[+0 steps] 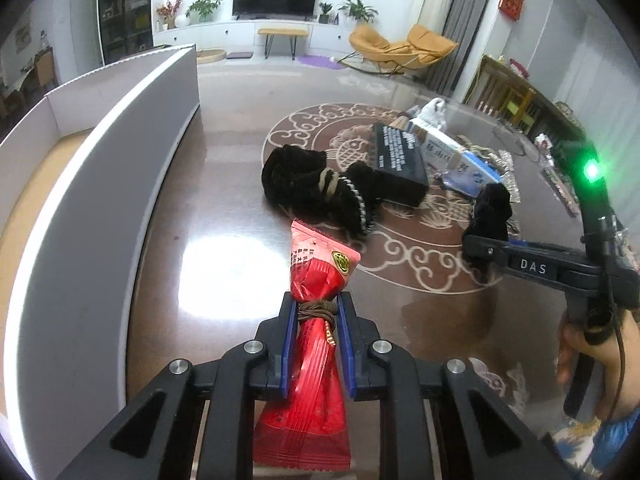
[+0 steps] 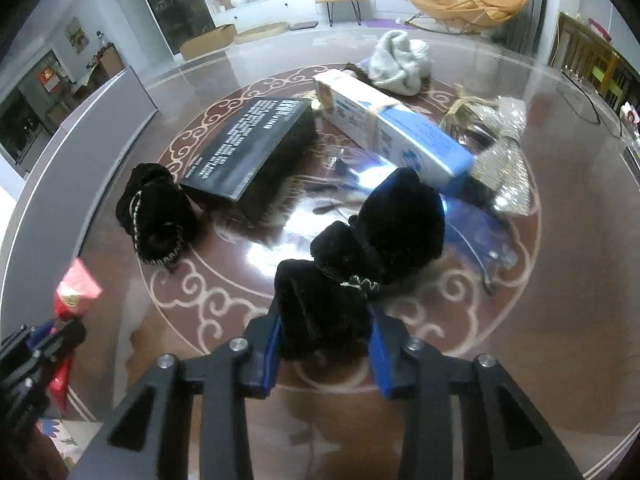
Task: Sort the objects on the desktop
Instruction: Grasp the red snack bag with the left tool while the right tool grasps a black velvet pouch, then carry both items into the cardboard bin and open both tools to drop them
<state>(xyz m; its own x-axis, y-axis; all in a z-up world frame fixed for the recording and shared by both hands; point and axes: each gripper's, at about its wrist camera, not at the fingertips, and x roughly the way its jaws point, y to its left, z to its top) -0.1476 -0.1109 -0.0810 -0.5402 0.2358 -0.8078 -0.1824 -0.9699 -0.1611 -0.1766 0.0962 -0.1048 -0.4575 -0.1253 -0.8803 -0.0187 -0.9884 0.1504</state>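
My left gripper is shut on a red snack packet bound with a brown rubber band, held above the dark table. The same packet shows at the left edge of the right wrist view. My right gripper is shut on a black velvet pouch, which fills the gap between the blue pads. Seen from the left wrist, that pouch sits at the tip of the right gripper. A second black velvet pouch with a beaded drawstring lies on the table.
A white open box stands along the left. A black box with white print and a white-and-blue carton lie behind the pouches. A grey knitted item and a silvery foil bag are farther back. A hand holds the right gripper.
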